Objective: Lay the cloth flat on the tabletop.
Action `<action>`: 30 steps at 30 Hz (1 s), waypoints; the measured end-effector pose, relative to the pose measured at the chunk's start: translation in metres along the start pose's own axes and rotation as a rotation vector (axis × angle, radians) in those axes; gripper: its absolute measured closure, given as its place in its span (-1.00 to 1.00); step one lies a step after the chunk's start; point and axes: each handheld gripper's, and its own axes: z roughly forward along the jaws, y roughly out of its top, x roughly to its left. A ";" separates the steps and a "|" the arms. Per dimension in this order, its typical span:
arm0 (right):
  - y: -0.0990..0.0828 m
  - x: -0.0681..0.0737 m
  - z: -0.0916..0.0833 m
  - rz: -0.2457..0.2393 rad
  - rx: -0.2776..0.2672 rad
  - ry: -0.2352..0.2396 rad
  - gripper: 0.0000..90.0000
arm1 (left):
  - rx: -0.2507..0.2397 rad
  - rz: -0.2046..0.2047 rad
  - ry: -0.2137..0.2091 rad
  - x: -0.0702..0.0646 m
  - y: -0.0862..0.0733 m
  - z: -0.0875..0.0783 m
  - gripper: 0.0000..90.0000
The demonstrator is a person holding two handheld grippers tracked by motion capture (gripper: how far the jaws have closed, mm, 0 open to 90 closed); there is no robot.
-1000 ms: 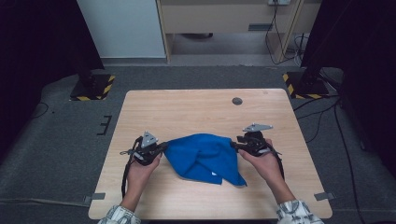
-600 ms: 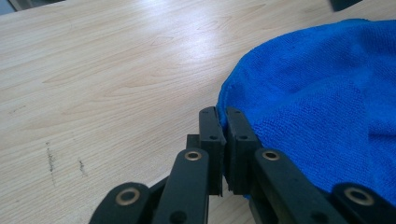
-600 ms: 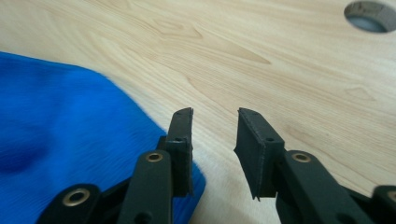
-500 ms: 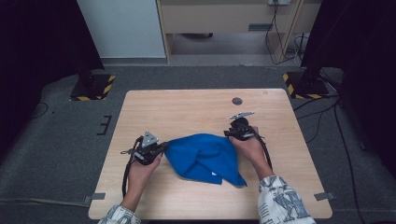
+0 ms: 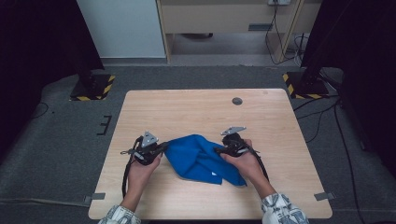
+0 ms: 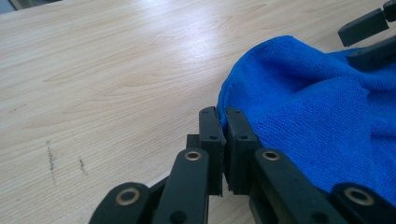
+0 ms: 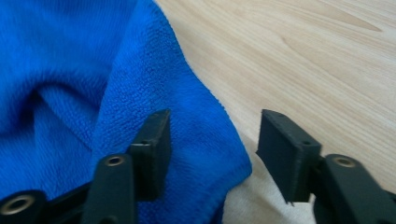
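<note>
A crumpled blue cloth (image 5: 201, 157) lies on the wooden table (image 5: 187, 107), between the two hands. My left gripper (image 5: 163, 148) is at the cloth's left end; in the left gripper view its jaws (image 6: 223, 126) are shut on the edge of the cloth (image 6: 317, 107). My right gripper (image 5: 218, 150) rests at the cloth's right side. Its jaws have just been opening. In the right gripper view they (image 7: 212, 126) stand apart, and a folded corner of the cloth (image 7: 70, 70) lies between them with neither pad pressing on it. The right gripper's fingertips (image 6: 369, 39) also show beyond the cloth in the left gripper view.
A small round dark disc (image 5: 237, 101) sits in the tabletop at the far right. Bare wood spreads behind and beside the cloth. On the floor beyond the table stand two dark posts with yellow-and-black striped bases (image 5: 91, 88) (image 5: 306, 84).
The right hand swung left, then came back down toward the person onto the cloth's right edge, and its jaws now stand wider. The left hand and its grip have stayed put.
</note>
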 end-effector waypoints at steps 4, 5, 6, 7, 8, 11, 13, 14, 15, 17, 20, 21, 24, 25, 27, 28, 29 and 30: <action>-0.003 0.002 0.004 -0.011 0.008 -0.019 -0.19 | 0.002 0.003 0.000 0.000 0.000 0.000 0.93; -0.004 0.002 0.006 -0.006 0.013 -0.022 -0.21 | 0.002 0.002 0.000 0.000 0.000 0.000 0.93; -0.004 0.002 0.006 -0.006 0.013 -0.022 -0.21 | 0.001 0.001 -0.001 0.000 0.000 0.000 0.93; -0.004 0.002 0.007 -0.007 0.016 -0.018 -0.22 | 0.000 0.000 -0.001 0.000 0.000 0.000 0.93; -0.003 0.001 0.008 -0.001 0.022 -0.008 -0.23 | 0.001 0.001 -0.001 0.000 0.000 0.000 0.93; 0.000 0.001 0.010 0.011 0.036 0.006 -0.24 | 0.003 0.002 -0.001 0.000 0.000 0.000 0.93; 0.003 0.001 0.012 0.012 0.044 0.018 -0.20 | -0.002 -0.002 -0.001 0.000 0.000 0.000 0.93; 0.004 0.001 0.013 0.013 0.049 0.026 -0.21 | 0.000 0.003 -0.002 0.001 0.000 0.000 0.93; 0.005 0.001 0.013 0.023 0.054 0.038 -0.17 | -0.001 0.003 -0.002 0.001 0.000 0.000 0.93; 0.005 0.000 0.012 0.020 0.044 0.042 -0.08 | -0.001 0.003 -0.002 0.001 0.000 0.000 0.93; 0.005 -0.001 0.010 0.023 0.035 0.059 0.14 | 0.000 0.000 -0.001 0.001 0.000 0.000 0.93; 0.005 -0.001 0.009 0.024 0.031 0.055 0.22 | 0.001 0.002 -0.001 0.000 0.000 0.000 0.93; 0.005 -0.001 0.007 0.019 0.022 0.070 0.52 | -0.001 0.002 0.000 0.000 0.000 0.000 0.93; 0.005 0.000 0.006 0.016 0.019 0.069 0.61 | -0.001 0.003 0.000 0.001 0.000 0.000 0.93; 0.006 0.001 0.005 0.016 0.019 0.069 0.62 | -0.001 0.002 0.000 0.001 0.000 0.000 0.93; 0.006 0.001 0.003 0.007 0.013 0.065 0.65 | -0.002 0.002 0.000 0.001 0.000 -0.001 0.93; 0.007 0.001 0.002 0.005 0.003 0.061 0.69 | -0.002 -0.001 0.002 0.001 0.000 -0.001 0.93; 0.007 0.001 0.000 0.009 -0.006 0.058 0.73 | -0.003 -0.001 0.002 0.001 0.000 -0.001 0.93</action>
